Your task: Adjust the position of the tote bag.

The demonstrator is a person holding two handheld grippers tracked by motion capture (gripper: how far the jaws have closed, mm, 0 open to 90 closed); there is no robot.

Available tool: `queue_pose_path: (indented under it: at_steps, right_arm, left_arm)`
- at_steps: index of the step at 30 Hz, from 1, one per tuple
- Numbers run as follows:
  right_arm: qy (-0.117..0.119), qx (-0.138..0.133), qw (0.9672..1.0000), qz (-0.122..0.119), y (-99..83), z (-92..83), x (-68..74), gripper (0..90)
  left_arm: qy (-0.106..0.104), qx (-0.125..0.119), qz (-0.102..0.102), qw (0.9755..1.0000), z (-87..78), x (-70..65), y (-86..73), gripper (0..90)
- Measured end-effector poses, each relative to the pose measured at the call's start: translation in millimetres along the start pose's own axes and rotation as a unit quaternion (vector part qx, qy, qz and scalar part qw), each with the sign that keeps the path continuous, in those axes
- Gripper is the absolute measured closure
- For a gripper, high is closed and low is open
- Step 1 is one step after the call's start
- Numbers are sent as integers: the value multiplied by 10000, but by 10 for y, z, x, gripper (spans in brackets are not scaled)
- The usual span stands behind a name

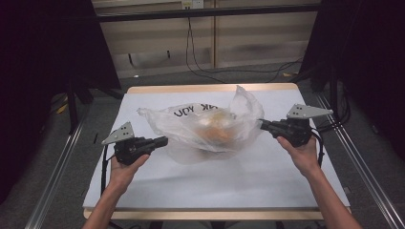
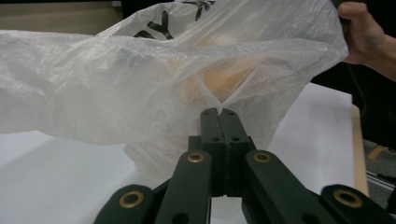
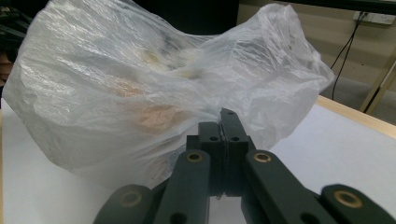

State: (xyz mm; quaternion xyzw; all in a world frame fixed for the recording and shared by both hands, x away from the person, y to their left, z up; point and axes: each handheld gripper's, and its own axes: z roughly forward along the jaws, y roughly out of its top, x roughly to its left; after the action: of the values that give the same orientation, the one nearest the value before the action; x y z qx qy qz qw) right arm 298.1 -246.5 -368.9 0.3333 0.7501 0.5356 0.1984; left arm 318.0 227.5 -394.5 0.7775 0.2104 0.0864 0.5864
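Observation:
A thin translucent plastic bag (image 1: 205, 126) with black lettering lies in the middle of the white table, with something orange-brown showing faintly inside it. My left gripper (image 1: 165, 140) is shut on the bag's left side; in the left gripper view its jaws pinch a fold of the plastic bag (image 2: 154, 79) at the left gripper (image 2: 218, 112) tips. My right gripper (image 1: 261, 125) is shut on the bag's right side; its own view shows the right gripper (image 3: 227, 114) clamped on the film of the plastic bag (image 3: 116, 93). The bag is stretched between both grippers.
The white table (image 1: 215, 181) has a wooden rim and bare surface in front of the bag. Dark stands and black curtains flank both sides. Cables run over the floor behind the far edge. Metal rails run along the floor left and right.

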Motion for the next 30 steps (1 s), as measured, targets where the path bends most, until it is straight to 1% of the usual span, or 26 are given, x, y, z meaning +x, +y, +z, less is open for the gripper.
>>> queue_pose_path:
  at_steps: [1,2,3,4,5,7,8,10,11,12,13,14,15,17,19,22,23,25,26,30]
  right_arm:
    - [-39,0,10000,-10,-6,-32,13,898]
    - [-23,6,10000,-20,-14,-64,25,898]
    - [-32,41,10000,-56,-23,-96,36,898]
    - [-64,69,9999,-91,-32,-125,54,898]
    - [-56,81,9999,-114,-41,-154,69,898]
    - [-63,62,9998,-156,-64,-192,111,898]
    - [-62,63,9998,-179,-78,-207,132,898]
    - [-47,27,9998,-208,-114,-216,165,898]
    - [-69,3,9998,-195,-136,-220,176,898]
    - [-67,-24,9998,-182,-161,-228,180,898]
    - [-2,-40,9999,-128,-193,-230,178,897]
    - [-19,-19,9999,-147,-209,-232,178,897]
    - [-57,12,9999,-162,-228,-241,183,897]
    - [-59,17,9999,-126,-262,-262,170,896]
    - [-116,39,9999,-109,-303,-275,149,894]
    - [-147,132,9998,-64,-384,-248,105,891]
    - [-168,182,9997,-16,-413,-222,92,891]
    - [-197,273,9994,-10,-451,-173,76,892]
    - [-146,349,9993,-15,-489,-124,63,893]
    - [-89,503,9987,-14,-549,-60,60,893]
  left_arm:
    - [2,4,19,10000,-9,-23,1,900]
    - [-1,55,84,9999,-21,-30,2,900]
    - [6,53,59,10000,-24,-52,-1,900]
    - [1,86,93,9999,-32,-63,-5,900]
    - [-33,74,77,9999,-31,-79,-12,900]
    - [-57,134,135,9998,-26,-121,-23,900]
    - [-90,130,125,9998,-14,-147,-31,900]
    - [-124,255,261,9993,0,-172,-53,900]
    - [-135,315,280,9990,11,-188,-69,900]
    - [-181,363,296,9987,26,-200,-93,900]
    - [-177,397,311,9986,40,-210,-107,900]
    - [-155,485,371,9980,49,-215,-122,900]
    - [-160,544,375,9977,59,-217,-136,900]
    - [-177,547,322,9978,84,-217,-157,900]
    - [-161,651,411,9969,107,-212,-164,900]
    - [-194,687,412,9966,158,-199,-183,900]
    - [-163,746,420,9962,172,-197,-185,900]
    - [-188,817,395,9957,236,-167,-220,900]
    - [-177,840,384,9956,247,-165,-224,900]
    - [-240,1012,395,9938,318,-123,-274,900]
